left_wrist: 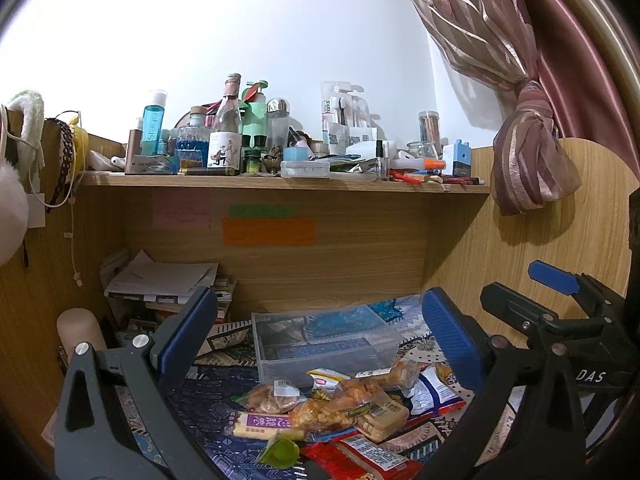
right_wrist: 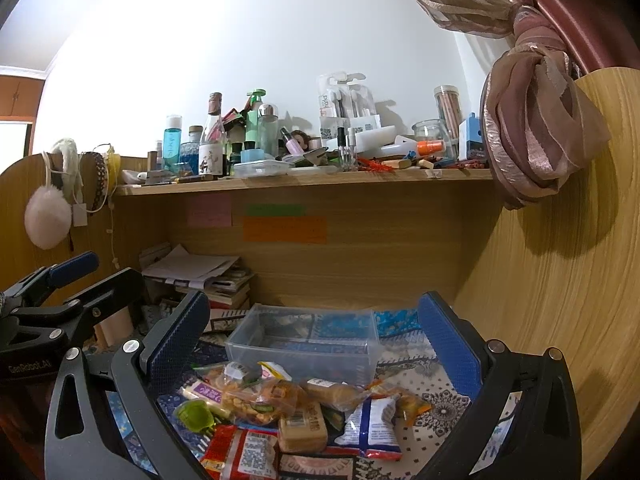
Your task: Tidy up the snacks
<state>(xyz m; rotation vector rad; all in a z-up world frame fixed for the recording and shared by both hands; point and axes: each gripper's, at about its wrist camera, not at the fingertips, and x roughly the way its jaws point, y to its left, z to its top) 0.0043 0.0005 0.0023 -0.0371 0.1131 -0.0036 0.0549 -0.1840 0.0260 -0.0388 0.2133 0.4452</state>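
A pile of small snack packs [left_wrist: 336, 404] lies on the patterned cloth [left_wrist: 208, 404], in front of a clear, empty plastic box [left_wrist: 320, 344]. The pile also shows in the right wrist view [right_wrist: 288, 408], with the box [right_wrist: 304, 344] behind it. My left gripper [left_wrist: 320, 332] is open and empty, held above the pile. My right gripper [right_wrist: 316, 340] is open and empty, also above the pile. The right gripper shows at the right edge of the left wrist view [left_wrist: 560, 312]; the left one shows at the left edge of the right wrist view [right_wrist: 52, 292].
A wooden shelf [left_wrist: 280, 182] above carries many bottles [left_wrist: 226, 128] and small items. A stack of papers and books [left_wrist: 168, 284] sits at the back left. Wooden side panels [right_wrist: 560, 300] close in both sides. A knotted curtain [right_wrist: 536, 128] hangs at the right.
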